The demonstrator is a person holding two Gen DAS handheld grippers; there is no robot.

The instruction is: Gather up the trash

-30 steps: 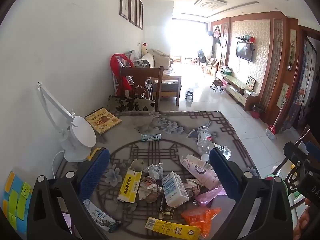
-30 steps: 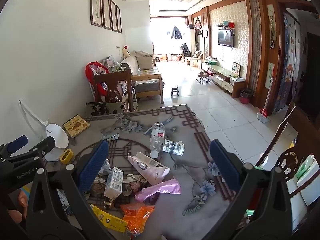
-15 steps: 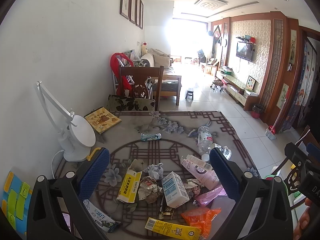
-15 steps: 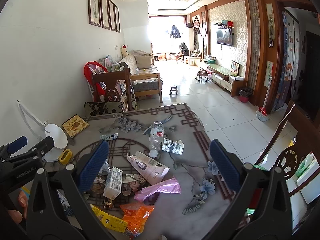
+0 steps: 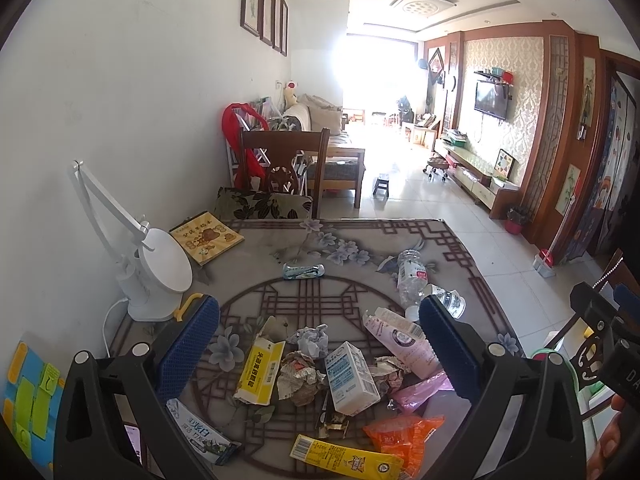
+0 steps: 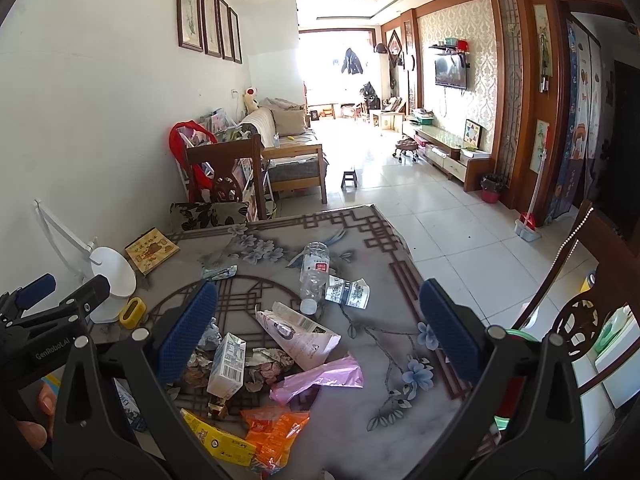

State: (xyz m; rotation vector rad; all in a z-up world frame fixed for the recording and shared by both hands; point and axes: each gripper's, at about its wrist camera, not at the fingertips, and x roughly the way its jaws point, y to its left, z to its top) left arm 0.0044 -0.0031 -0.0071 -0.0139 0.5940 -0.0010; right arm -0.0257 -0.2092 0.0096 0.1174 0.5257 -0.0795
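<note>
Trash lies in a heap on the patterned table (image 5: 360, 240): a white milk carton (image 5: 351, 377), a yellow box (image 5: 260, 372), crumpled paper (image 5: 301, 376), a pink pouch (image 5: 402, 340), an orange wrapper (image 5: 404, 432), a pink bag (image 6: 320, 378) and an empty plastic bottle (image 5: 410, 276). My left gripper (image 5: 318, 344) is open and empty above the heap. My right gripper (image 6: 318, 330) is open and empty above the table, with the carton (image 6: 228, 364) by its left finger and the bottle (image 6: 314, 276) beyond.
A white desk lamp (image 5: 154, 268) and a yellow book (image 5: 206, 237) stand at the table's left by the wall. A wooden chair (image 5: 288, 168) sits at the far edge. Another chair (image 6: 576, 300) and a green bin rim (image 6: 520, 338) are at the right.
Both grippers have drifted slightly; the views shift a little. Nothing on the table has moved.
</note>
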